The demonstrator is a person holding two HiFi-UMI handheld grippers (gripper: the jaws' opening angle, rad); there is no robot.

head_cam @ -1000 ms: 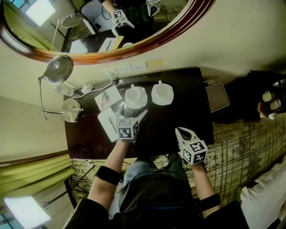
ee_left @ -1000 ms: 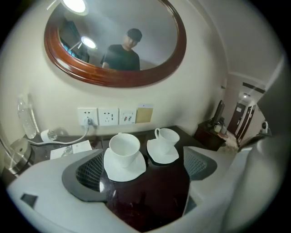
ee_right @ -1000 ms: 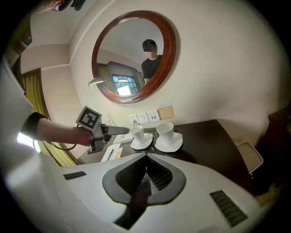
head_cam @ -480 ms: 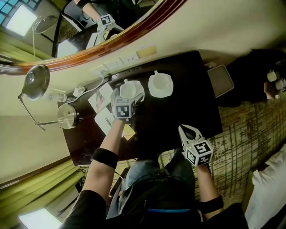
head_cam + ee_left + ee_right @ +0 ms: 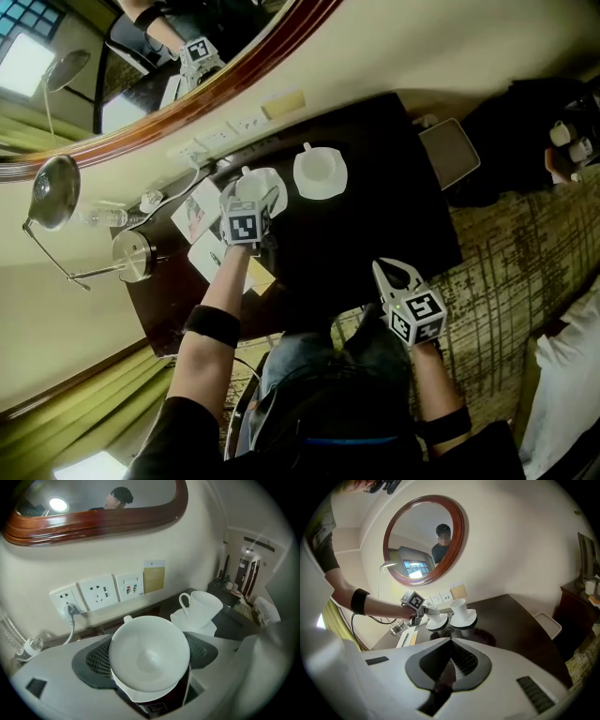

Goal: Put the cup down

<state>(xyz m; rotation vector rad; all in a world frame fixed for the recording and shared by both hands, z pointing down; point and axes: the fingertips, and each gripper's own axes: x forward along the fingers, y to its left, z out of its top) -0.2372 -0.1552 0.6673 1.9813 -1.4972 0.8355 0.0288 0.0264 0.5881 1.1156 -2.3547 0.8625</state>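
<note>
1. The left gripper [image 5: 252, 197] reaches down at a slant over the far left part of the dark table [image 5: 375, 216]. Its jaws have just been closing, with the cup [image 5: 149, 654] between them. In the left gripper view the mesh pads meet the cup's sides on both flanks, so it looks gripped
2. The cup stands upright, mouth open to the camera, on its saucer [image 5: 140, 692], close to the wall with the sockets [image 5: 101, 591]. A second cup [image 5: 202, 605] on its own saucer [image 5: 187, 620] stands just beside it, to the right and apart
3. The right gripper [image 5: 382, 272] hovers at the near edge of the table, well apart from both cups, with its jaws pressed together and nothing between them
4. Progress, as a judgement: the cup is seated on its saucer, not lifted, and jaws that narrow onto it suggest a grasp being taken, not a release. If so, the setting down is not yet done: the lift, the carry and the letting go are all left. Where it should go cannot be told
5. Against a second ago: the left gripper was then short of the cup, nearer the person and over the papers [image 5: 211, 251], and is now around the cup. The right gripper has hardly shifted, and neither cup has moved on the table
</note>
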